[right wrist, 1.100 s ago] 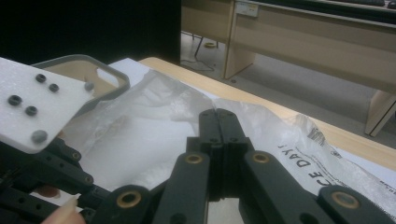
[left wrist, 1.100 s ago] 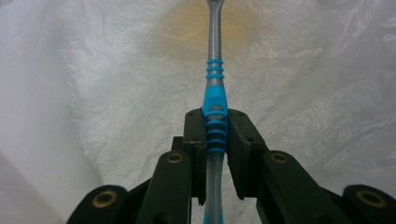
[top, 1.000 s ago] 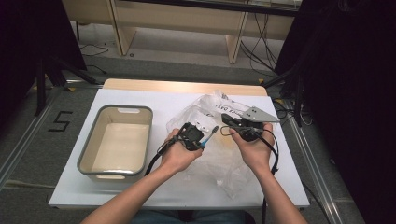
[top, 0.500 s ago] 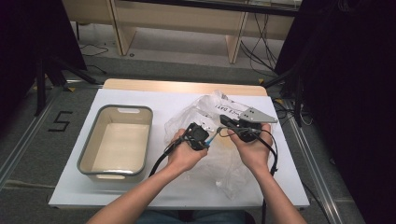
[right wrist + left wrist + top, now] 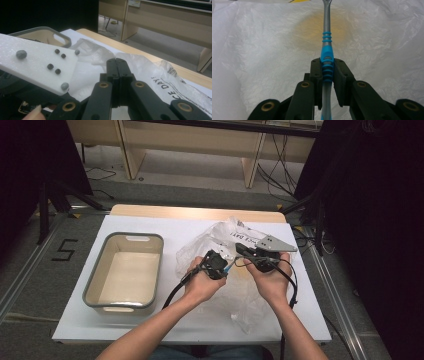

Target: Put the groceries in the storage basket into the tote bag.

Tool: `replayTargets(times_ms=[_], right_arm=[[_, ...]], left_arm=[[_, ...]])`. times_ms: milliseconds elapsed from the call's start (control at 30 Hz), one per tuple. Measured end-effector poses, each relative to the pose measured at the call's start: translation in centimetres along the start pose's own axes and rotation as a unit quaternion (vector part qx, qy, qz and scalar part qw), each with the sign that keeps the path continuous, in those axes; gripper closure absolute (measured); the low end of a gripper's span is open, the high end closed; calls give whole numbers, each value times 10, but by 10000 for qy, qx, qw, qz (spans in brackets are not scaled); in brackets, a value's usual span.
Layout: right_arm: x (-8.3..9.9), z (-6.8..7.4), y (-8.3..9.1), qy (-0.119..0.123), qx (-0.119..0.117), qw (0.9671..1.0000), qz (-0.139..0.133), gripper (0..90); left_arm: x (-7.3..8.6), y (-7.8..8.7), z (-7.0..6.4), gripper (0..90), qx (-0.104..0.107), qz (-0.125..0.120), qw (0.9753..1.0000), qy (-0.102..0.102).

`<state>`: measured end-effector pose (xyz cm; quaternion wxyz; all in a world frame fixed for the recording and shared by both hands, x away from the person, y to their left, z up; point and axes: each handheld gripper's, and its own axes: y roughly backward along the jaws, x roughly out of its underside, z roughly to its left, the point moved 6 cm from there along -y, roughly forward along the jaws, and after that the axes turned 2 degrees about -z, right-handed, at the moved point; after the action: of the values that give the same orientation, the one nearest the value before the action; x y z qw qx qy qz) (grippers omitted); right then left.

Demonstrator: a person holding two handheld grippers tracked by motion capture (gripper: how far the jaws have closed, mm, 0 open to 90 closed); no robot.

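Observation:
In the left gripper view, my left gripper (image 5: 327,62) is shut on a toothbrush (image 5: 326,42) with a blue ribbed grip and a grey neck that points away from me. Behind it lies a crumpled clear plastic bag (image 5: 262,50) with a yellowish patch showing through. From above, the left gripper (image 5: 220,263) hangs over the bag (image 5: 240,295) at mid-table, facing my right gripper (image 5: 240,249) a short way to its right. The right gripper (image 5: 116,61) has its jaws pressed together above the printed bag (image 5: 155,72). I cannot tell whether any film is pinched between them.
A grey-rimmed beige tub (image 5: 95,275) stands on the left of the white table top (image 5: 150,325), with nothing in it. A white plate with dark studs (image 5: 40,62) crosses the left of the right gripper view. Cables trail from both grippers toward me.
My left gripper has drifted a little to the right, closer to the right gripper, still holding the toothbrush. The right gripper has barely moved.

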<state>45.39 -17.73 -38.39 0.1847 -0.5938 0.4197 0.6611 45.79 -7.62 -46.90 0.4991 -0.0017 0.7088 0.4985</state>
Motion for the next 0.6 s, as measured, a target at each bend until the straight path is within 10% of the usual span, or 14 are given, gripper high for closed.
replayTargets(times_ms=[600], right_arm=[[0, -1, 0, -8, 12, 10000, -11, 900]], left_arm=[[-7, -12, 2, 775, -118, -249, 9993, -245]])
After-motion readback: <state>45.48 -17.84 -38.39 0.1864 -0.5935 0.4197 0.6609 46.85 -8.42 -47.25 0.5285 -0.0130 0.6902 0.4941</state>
